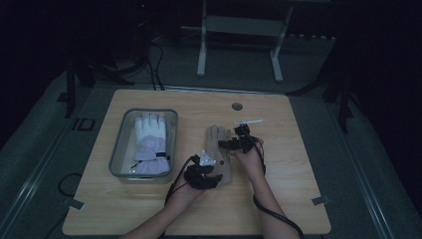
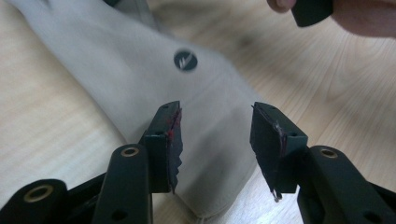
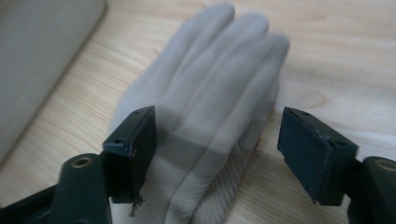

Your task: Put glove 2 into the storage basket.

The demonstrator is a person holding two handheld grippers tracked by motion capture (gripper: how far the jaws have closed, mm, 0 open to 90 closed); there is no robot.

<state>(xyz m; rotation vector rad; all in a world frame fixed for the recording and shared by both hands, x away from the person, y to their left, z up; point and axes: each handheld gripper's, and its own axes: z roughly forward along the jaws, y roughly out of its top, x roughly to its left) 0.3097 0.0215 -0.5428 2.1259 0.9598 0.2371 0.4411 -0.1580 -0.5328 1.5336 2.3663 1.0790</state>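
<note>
At the table's centre lies a tan glove [image 1: 219,152], flat on the bare wood with its fingers pointing toward twelve o'clock and its cuff toward six. To its nine o'clock stands a grey bin [image 1: 117,149], and inside that a white glove [image 1: 151,144] already rests, fingers also toward twelve. Judging by this, one of the pair is packed away and the tan one is the half of the job left to do.

The left gripper [image 1: 205,178] hangs over the cuff end of the tan glove; in the left gripper view its jaws stand wide apart, straddling the cuff [image 2: 210,158] without pinching it, with a small round dark logo [image 2: 185,60] on the fabric just beyond. The right gripper [image 1: 230,144] sits at the three o'clock edge of the glove's fingers; in the right gripper view its jaws are likewise spread wide, one to each side of the glove's fingers [image 3: 219,70], nothing clamped.

So neither end is gripped yet. My reading is that closing on cuff and fingers, lifting, and carrying the glove toward nine o'clock into the bin all remain.
</note>
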